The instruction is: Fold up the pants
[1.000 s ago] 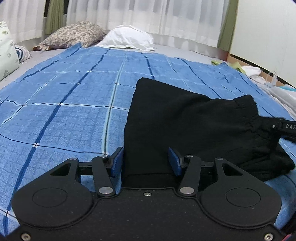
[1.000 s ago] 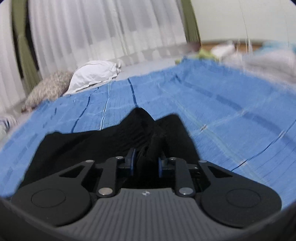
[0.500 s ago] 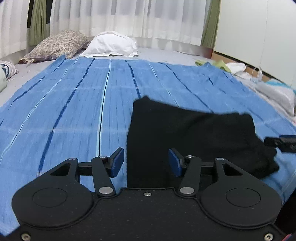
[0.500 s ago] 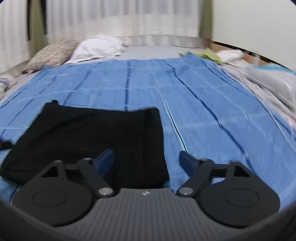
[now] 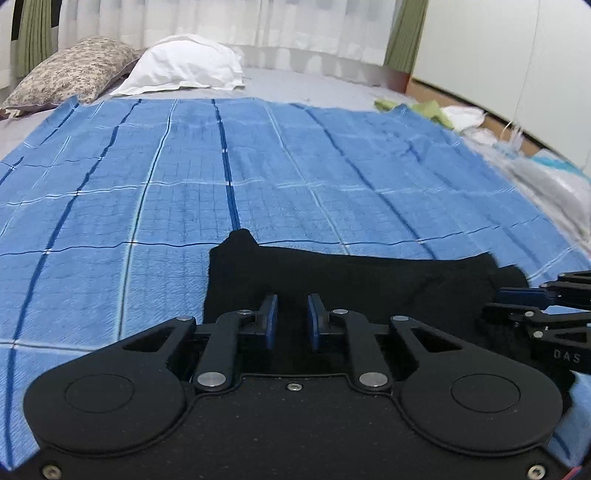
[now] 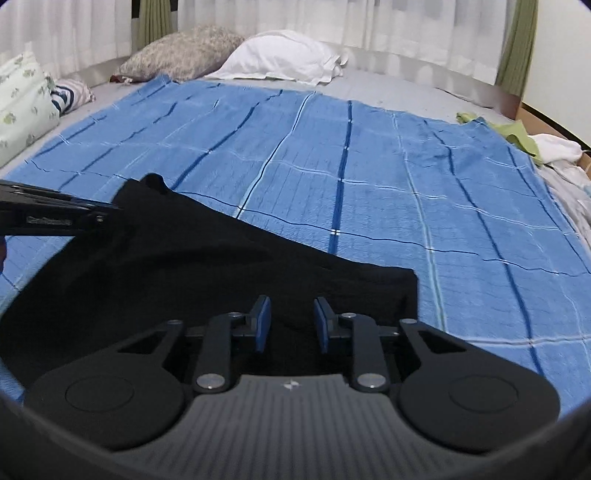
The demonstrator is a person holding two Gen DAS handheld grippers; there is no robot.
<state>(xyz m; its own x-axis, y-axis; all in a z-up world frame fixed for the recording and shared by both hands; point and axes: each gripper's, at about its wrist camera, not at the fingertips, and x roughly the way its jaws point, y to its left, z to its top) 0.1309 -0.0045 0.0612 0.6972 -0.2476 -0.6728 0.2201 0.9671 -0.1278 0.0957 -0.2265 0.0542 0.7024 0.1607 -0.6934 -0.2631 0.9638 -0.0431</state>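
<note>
The black pants (image 5: pixel 354 280) lie folded in a flat dark shape on the blue checked blanket (image 5: pixel 258 177), at the near edge of the bed, with one small corner sticking up at their far left end. In the right wrist view the same pants (image 6: pixel 207 266) spread from the lower left towards the middle, their right edge ending in a straight fold line.

The left hand-held gripper (image 5: pixel 291 319) sits low over the near left part of the pants with its blue pads a modest gap apart; dark cloth fills the space between them, but whether it is pinched or merely lies below cannot be told. The right hand-held gripper (image 6: pixel 291 323) hangs over the right end of the pants, its pads also partly apart – here too I cannot tell if any cloth is caught. From the left view the right hand-held gripper shows side-on at the pants' right end.

Further off, a white pillow (image 5: pixel 184 62) and a flowered pillow (image 5: pixel 70 70) rest at the head of the bed, before pale curtains (image 5: pixel 240 22) – green and white clothes (image 5: pixel 439 110) are heaped by the blanket's far right corner
</note>
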